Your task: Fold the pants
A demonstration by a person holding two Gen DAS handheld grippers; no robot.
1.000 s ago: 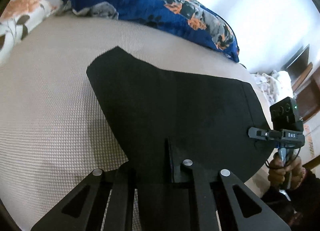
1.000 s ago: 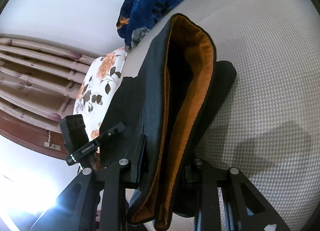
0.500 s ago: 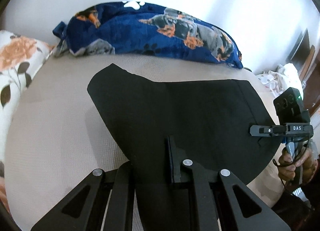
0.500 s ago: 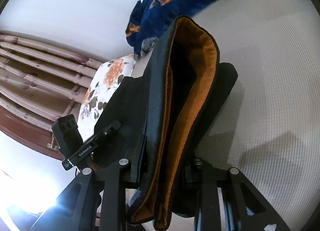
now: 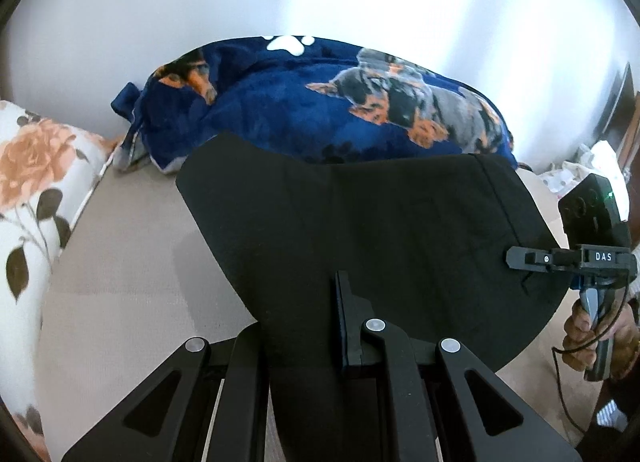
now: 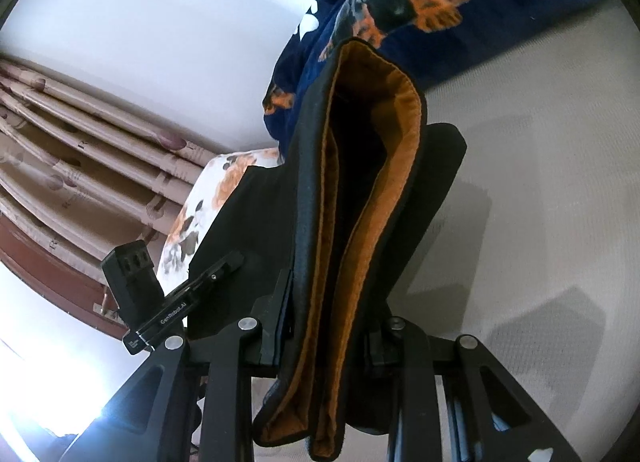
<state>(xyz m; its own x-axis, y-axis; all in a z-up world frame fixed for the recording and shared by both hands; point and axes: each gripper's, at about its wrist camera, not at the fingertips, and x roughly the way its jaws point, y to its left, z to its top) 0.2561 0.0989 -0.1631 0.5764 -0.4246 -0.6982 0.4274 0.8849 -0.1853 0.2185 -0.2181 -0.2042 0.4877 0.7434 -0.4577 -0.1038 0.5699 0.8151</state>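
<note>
The black pants hang stretched in the air above the beige bed. My left gripper is shut on their near edge, cloth pinched between its fingers. The right gripper shows at the right of the left wrist view, a hand below it, clamped on the far edge. In the right wrist view my right gripper is shut on the waistband of the pants, whose orange lining faces the camera. The left gripper appears there at lower left, on the cloth.
A blue dog-print blanket lies heaped along the white wall behind the pants. A floral pillow sits at the left end of the bed. Pink curtains and a wooden frame show in the right wrist view. Furniture and laundry stand at far right.
Both grippers have risen and pulled back with the pants, lifting the cloth off the bed. The blanket and wall now fill more of the left view. Neither grip has changed.
</note>
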